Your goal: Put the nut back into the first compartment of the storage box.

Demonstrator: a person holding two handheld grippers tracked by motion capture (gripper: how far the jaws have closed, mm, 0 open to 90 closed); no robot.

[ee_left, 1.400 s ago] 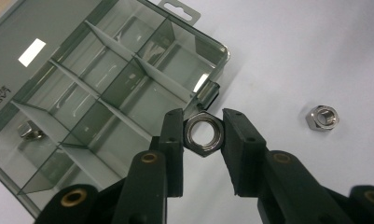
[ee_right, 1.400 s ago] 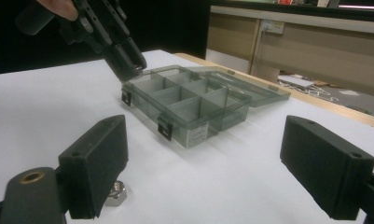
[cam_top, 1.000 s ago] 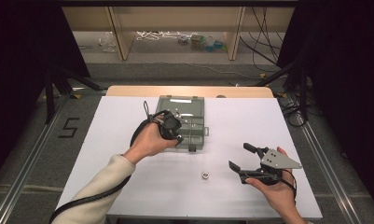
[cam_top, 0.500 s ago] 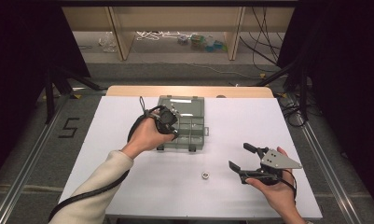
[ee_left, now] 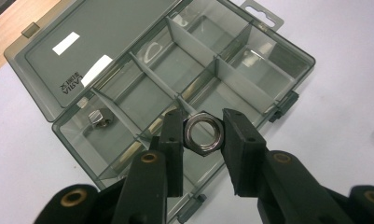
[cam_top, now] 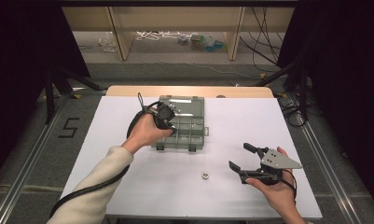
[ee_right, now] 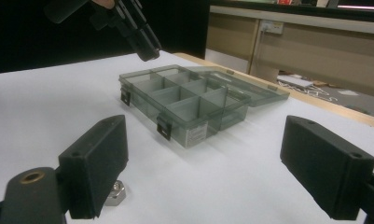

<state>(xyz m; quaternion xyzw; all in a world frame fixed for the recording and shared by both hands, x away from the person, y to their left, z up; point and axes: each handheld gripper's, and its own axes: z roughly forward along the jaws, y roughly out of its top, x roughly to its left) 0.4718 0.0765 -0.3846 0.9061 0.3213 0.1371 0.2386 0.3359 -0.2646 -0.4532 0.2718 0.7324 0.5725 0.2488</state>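
Note:
My left gripper (ee_left: 203,127) is shut on a silver hex nut (ee_left: 202,133), which hangs just above the front compartments of the open grey compartment box (ee_left: 250,88). In the high view the left gripper (cam_top: 165,116) hovers over the box's (cam_top: 189,130) left part. A small metal piece (ee_left: 98,116) lies in one corner compartment. A second nut (cam_top: 205,175) rests on the white table, left of my right gripper (cam_top: 239,156). That right gripper (ee_right: 212,158) stands wide open and holds nothing, with the loose nut (ee_right: 114,193) beside its left jaw.
The box's lid (ee_left: 82,51) lies flat, folded back toward the far side. The white table top (cam_top: 128,186) ends in a wooden far edge (cam_top: 189,91). Dark curtains flank both sides, and shelving with cables stands beyond the table.
The left gripper with its nut has drifted slightly toward the far side over the box. The right gripper has stayed where it was.

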